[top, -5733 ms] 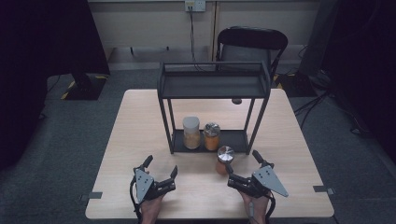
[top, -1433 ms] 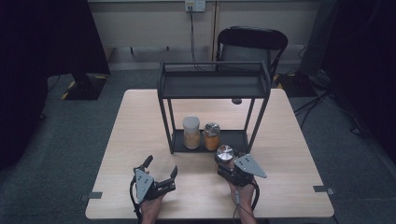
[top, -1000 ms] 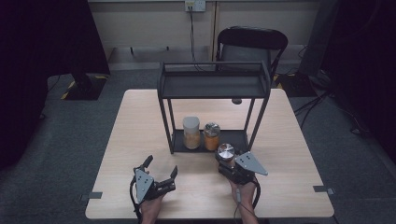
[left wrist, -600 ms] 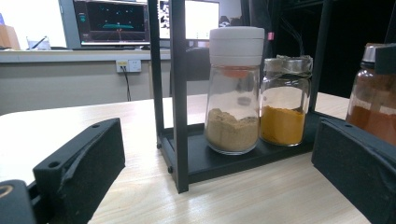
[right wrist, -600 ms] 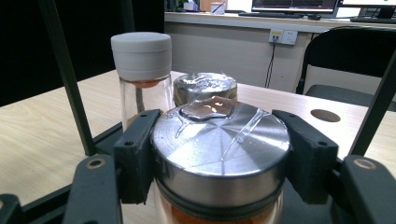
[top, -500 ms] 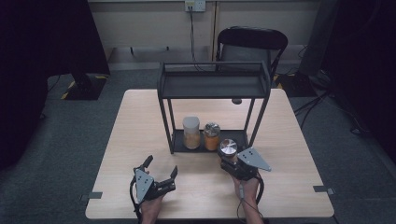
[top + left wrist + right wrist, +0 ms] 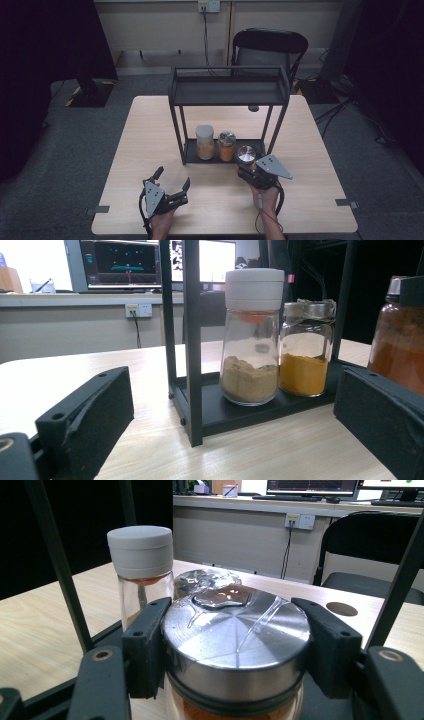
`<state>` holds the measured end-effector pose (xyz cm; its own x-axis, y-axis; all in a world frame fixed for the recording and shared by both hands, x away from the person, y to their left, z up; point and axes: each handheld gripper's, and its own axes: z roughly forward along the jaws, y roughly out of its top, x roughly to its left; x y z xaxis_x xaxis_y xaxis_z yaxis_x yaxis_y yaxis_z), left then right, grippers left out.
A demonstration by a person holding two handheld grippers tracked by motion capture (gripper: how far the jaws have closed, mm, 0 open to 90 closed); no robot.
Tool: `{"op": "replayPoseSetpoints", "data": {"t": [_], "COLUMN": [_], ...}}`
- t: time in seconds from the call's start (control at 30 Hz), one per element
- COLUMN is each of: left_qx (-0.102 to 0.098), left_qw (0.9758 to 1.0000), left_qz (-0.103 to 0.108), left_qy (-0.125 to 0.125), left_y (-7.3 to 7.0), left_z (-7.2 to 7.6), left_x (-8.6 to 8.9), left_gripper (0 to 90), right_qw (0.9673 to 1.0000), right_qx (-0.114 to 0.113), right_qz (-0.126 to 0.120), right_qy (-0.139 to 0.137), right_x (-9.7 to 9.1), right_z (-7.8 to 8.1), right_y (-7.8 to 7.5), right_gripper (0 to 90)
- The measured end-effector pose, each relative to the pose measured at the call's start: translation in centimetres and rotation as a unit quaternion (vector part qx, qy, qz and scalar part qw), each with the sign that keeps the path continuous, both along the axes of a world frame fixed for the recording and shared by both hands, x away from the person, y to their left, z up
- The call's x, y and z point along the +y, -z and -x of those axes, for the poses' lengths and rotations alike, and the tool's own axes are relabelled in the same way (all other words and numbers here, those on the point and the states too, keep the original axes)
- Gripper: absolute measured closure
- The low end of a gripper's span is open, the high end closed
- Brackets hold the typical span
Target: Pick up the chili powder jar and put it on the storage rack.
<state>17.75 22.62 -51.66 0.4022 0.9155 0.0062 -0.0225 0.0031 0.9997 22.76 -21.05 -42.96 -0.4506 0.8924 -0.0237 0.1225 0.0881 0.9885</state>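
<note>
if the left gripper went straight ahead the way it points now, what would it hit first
Probably the rack's front corner post, which stands almost dead centre between the open jaws of the left gripper. The white-capped jar sits just behind and to the right on the bottom shelf. Depth is hard to judge, so this is tentative.

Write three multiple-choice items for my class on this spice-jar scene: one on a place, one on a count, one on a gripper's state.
1. Where does the white-lidded jar stand?
A. on the rack's top shelf
B. on the rack's bottom shelf
C. on the chair

2. How many jars stand on the bottom shelf of the rack, apart from the one being carried?
A. two
B. four
C. none

3. How is the right gripper?
A. open above the table
B. shut on nothing
C. shut on the silver-lidded jar

Answers:
1 B, it sits on the low tray beside the yellow-spice jar.
2 A, the two stand side by side there.
3 C, the right gripper view has both jaws pressed against its lid.
</note>
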Motion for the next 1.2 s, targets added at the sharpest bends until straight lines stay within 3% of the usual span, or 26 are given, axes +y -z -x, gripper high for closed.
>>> {"op": "replayPoseSetpoints", "data": {"t": [0.4,1.2], "left_qx": [0.0,0.0], "left_qw": [1.0,1.0], "left_qz": [0.001,0.0], "left_qy": [0.0,0.0], "left_y": [0.0,0.0], "left_z": [0.0,0.0], "left_x": [0.0,0.0], "left_gripper": [2.0,2.0], "right_qw": [0.9999,0.9995], "right_qx": [0.001,0.0], "right_qz": [-0.01,-0.001], "right_qy": [0.01,0.032], "right_x": [-0.3,0.6], "right_z": [-1.2,-3.3], "right_y": [-0.6,-1.6], "right_gripper": [34.9,34.9]}}
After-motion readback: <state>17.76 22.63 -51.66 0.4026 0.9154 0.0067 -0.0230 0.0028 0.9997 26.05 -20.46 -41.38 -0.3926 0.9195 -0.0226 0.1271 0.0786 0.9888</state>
